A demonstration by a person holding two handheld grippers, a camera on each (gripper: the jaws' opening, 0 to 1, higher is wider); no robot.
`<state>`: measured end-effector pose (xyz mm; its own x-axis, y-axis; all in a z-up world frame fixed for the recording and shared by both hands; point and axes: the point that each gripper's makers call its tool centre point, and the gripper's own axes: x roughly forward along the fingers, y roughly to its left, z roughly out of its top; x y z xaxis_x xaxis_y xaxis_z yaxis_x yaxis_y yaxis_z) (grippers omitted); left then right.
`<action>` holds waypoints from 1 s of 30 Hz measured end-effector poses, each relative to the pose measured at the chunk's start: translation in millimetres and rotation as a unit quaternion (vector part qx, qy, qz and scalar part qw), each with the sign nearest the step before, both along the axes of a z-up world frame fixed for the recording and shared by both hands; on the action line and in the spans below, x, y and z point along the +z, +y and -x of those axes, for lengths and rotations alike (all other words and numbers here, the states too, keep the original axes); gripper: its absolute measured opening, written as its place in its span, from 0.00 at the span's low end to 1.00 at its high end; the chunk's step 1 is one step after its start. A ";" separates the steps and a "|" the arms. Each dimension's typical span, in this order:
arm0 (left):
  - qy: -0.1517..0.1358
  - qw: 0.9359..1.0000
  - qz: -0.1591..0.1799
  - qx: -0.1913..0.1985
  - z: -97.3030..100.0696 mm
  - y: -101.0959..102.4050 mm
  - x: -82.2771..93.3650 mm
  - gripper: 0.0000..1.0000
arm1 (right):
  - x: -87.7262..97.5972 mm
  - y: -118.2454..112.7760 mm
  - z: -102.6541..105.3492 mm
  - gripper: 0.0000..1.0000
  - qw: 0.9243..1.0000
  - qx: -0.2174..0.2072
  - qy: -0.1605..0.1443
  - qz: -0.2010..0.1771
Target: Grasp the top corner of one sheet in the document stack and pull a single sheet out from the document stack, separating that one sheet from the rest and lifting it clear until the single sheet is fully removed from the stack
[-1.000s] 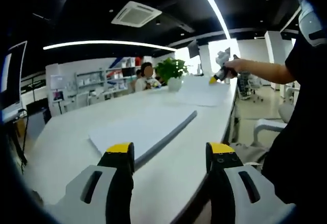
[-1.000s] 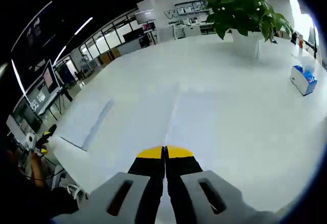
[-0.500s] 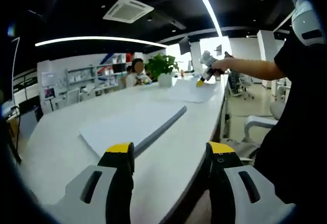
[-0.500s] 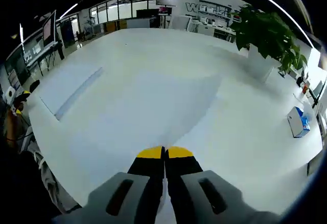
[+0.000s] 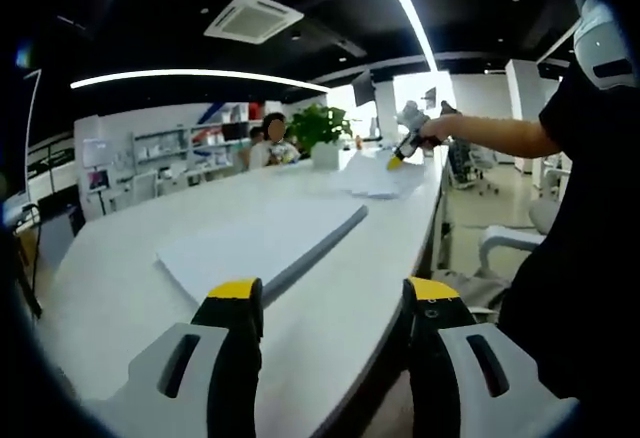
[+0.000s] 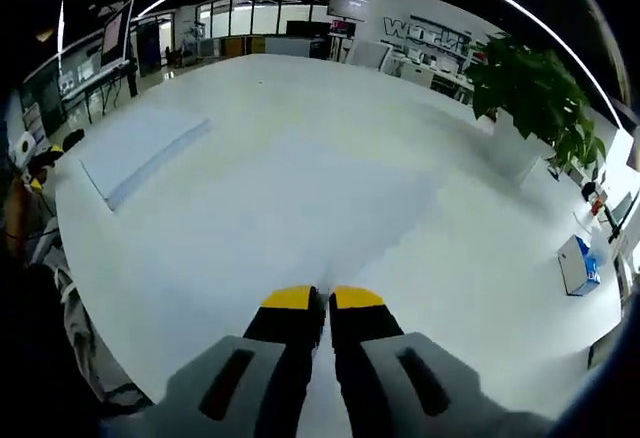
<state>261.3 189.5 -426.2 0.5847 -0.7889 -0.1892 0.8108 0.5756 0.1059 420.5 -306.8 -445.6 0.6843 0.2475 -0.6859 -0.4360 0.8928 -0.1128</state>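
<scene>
The document stack (image 5: 262, 243) lies flat on the white table (image 5: 110, 268), just beyond my left gripper (image 5: 333, 293), whose jaws stand wide open over the near table edge with nothing between them. In the right gripper view the same stack (image 6: 140, 148) lies far off to the left. My right gripper (image 6: 322, 298) has its jaws pressed almost together on the near edge of a single sheet (image 6: 300, 198), which spreads over the table ahead of it. From the left gripper view, that right gripper (image 5: 404, 150) is held by a hand at the table's far end, with the sheet (image 5: 375, 175) low on the table.
A potted plant (image 6: 528, 88) stands at the table's far side, also seen as a potted plant (image 5: 325, 130) near a seated person (image 5: 268, 146). A small blue box (image 6: 575, 263) sits near the table's right edge. An office chair (image 5: 515, 248) stands beside the table.
The right gripper has come down with the sheet, which now lies flatter on the table. A hairline gap shows between its jaws. The left gripper has barely moved.
</scene>
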 end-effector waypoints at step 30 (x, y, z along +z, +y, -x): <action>0.009 1.000 0.009 0.026 -7.6 -2.9 -2.4 0.55 | 12.5 33.0 54.0 0.40 0.992 -0.018 -0.127 -0.007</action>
